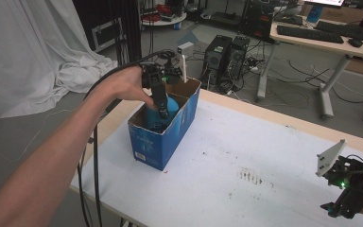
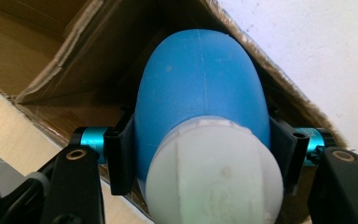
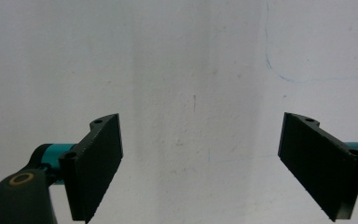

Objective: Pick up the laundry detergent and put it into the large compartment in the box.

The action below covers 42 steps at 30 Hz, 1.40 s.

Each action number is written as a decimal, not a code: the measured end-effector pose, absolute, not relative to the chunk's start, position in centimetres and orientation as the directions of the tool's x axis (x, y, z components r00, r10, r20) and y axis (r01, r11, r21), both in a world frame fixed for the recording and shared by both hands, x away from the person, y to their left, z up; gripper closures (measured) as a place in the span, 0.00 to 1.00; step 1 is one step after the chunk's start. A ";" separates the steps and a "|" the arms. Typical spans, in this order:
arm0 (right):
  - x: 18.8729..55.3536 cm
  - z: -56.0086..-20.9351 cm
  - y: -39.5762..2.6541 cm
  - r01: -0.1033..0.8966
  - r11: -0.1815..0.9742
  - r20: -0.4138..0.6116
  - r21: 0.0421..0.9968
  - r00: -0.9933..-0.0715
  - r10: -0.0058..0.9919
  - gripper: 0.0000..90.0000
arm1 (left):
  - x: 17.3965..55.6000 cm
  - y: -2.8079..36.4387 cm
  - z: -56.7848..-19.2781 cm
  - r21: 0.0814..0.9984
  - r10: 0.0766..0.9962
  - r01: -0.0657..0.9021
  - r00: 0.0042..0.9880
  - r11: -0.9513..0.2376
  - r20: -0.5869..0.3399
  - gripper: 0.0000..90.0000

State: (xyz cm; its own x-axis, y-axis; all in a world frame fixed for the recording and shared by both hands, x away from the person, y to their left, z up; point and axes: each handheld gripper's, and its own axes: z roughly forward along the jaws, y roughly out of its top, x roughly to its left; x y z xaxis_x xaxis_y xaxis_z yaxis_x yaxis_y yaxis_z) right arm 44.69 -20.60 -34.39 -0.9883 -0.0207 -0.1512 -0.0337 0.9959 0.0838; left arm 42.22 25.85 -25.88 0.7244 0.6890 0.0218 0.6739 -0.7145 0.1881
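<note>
A blue bottle [image 2: 200, 88] with a white cap [image 2: 214, 172] is clamped between the two black jaws of my left gripper [image 2: 200, 156], which is shut on it just below the cap. In the high view my left gripper [image 1: 161, 109] holds the blue bottle [image 1: 170, 105] down inside an open blue cardboard box [image 1: 163, 142] at the table's left. The bottle's lower end is hidden by the box wall. My right gripper [image 3: 200, 163] hangs open over bare white tabletop, nothing between its jaws. In the high view the right gripper [image 1: 333, 208] sits at the bottom right corner.
The white table [image 1: 246, 161] has faint dark marks near its middle. Brown box flaps [image 2: 51, 56] surround the bottle. Beyond the table stand computer towers [image 1: 227, 56], a desk with keyboards [image 1: 312, 35] and a white drape [image 1: 28, 52]. A black cable [image 1: 94, 161] trails from the left gripper.
</note>
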 end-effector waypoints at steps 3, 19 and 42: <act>44.7 -34.5 -20.6 -0.030 0.996 -0.149 0.083 -0.989 -0.017 0.14 | 42.2 26.0 -26.2 0.187 0.684 0.669 0.729 -0.720 0.023 0.42; 44.7 -34.7 -20.5 -0.034 0.996 -0.147 0.079 -0.989 -0.022 0.14 | 42.0 26.4 -27.9 0.199 0.677 0.661 0.736 -0.724 0.017 0.42; 44.7 -35.0 -20.1 -0.038 0.996 -0.141 0.076 -0.990 -0.027 0.14 | 42.0 26.3 -28.3 0.185 0.693 0.677 0.721 -0.712 0.029 0.40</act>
